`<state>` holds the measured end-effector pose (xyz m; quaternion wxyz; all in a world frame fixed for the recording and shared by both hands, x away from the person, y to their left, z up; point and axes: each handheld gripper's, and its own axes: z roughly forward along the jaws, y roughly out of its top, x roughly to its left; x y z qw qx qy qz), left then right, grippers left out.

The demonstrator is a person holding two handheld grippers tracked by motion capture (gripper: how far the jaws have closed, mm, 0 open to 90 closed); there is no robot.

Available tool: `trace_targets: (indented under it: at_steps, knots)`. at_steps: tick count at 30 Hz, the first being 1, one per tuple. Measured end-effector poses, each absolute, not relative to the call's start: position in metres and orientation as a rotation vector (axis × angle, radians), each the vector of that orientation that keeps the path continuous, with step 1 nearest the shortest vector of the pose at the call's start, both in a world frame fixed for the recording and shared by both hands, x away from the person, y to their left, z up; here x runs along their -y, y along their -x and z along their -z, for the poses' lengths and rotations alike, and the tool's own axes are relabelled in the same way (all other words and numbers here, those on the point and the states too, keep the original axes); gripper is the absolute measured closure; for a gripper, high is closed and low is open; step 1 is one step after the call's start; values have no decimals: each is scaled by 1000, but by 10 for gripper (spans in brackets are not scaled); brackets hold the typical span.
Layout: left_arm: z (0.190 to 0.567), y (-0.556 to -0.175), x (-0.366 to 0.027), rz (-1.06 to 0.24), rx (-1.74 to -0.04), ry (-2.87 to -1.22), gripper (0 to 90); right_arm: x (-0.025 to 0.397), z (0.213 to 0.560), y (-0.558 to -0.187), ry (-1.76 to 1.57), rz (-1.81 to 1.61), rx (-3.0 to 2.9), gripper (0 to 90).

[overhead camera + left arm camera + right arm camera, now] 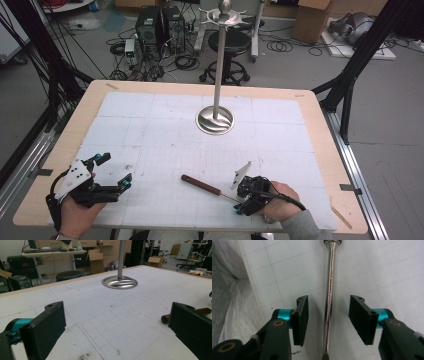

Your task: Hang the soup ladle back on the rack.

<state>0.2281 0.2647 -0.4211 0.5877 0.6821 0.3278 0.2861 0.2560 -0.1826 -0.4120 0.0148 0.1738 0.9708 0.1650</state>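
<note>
Landmark = metal stand (215,120), round base + tall pole, sitting mid-far on the white grid mat (150,130) of the table (90,100).

Screwdriver (202,185) lies flat on mat, well nearer the person than the stand base, slightly to its left; brown handle points away-left, thin metal shaft (329,290) runs toward the right gripper.

Right gripper (245,202): near edge, nearer the person than the stand and a bit right of it, held in person's hand (280,200). Jaws part open, straddling the shaft w/ a gap each side, pads not touching it in right gripper view. Nothing gripped.

Left gripper (112,172): far left of the stand, near edge, in other hand (75,215). Jaws wide open, empty, hovering over/at mat. In left gripper view the stand base (119,282) is straight ahead, screwdriver handle end (200,312) peeks by the right-side jaw, well apart from it.

Mat has small dark specks (85,356) near left gripper.
</note>
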Motion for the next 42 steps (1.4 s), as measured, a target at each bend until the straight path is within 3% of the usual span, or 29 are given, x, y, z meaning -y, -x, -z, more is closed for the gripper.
trace_targets:
  at_steps: [16, 24, 42]
  knots:
    - [421, -228, -263, -664, -757, -1593, 18, 177, 410, -254, -531, -419, -3007, 683]
    - [422, -230, -261, -658, -756, -1595, 18, 173, 410, -253, -535, -417, -3017, 834]
    - [421, -229, -263, -660, -756, -1589, 18, 189, 401, -253, -577, -619, -2976, 849]
